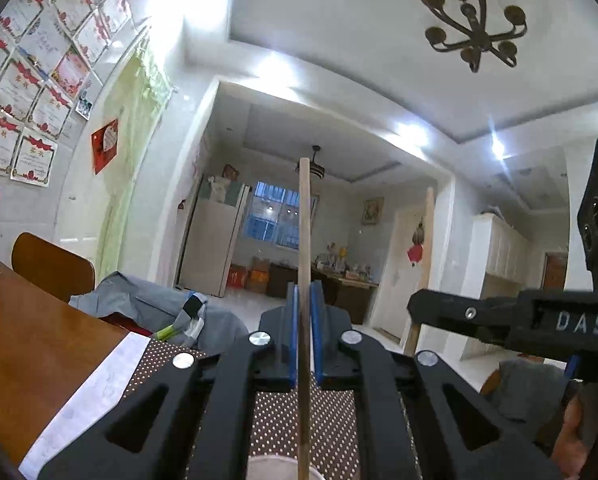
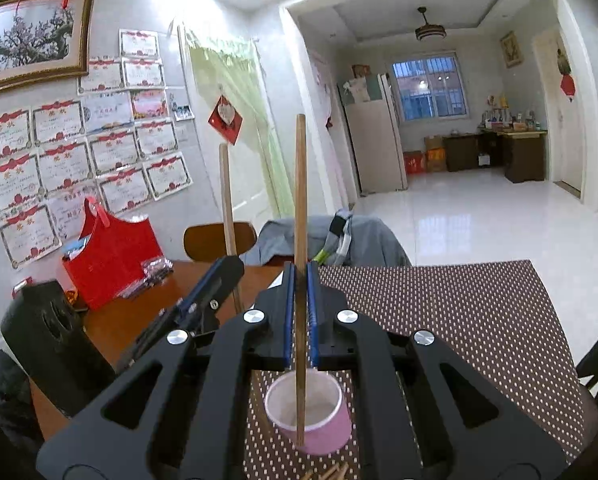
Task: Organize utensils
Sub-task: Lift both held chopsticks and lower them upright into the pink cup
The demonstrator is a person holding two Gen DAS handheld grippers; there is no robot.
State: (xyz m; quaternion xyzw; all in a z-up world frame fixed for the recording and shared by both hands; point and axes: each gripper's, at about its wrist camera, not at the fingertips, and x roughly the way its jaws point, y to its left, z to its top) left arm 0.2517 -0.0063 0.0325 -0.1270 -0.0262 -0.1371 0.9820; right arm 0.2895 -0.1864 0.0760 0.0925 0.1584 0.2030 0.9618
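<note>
My left gripper (image 1: 307, 304) is shut on a wooden chopstick (image 1: 304, 248) held upright, its lower end at a pale cup rim (image 1: 277, 467) at the view's bottom. My right gripper (image 2: 300, 280) is shut on a second upright wooden chopstick (image 2: 300, 208) whose lower end hangs in front of a pink paper cup (image 2: 319, 436) standing on the dotted brown mat (image 2: 459, 320). The left gripper (image 2: 219, 280) with its chopstick (image 2: 227, 200) shows to the left in the right wrist view. The right gripper (image 1: 459, 314) shows at right in the left wrist view.
More wooden chopstick ends (image 2: 331, 472) lie on the mat near the bottom edge. The wooden table (image 1: 31, 332) carries a red box (image 2: 111, 256). A chair with grey clothing (image 2: 339, 240) stands at the table's far side.
</note>
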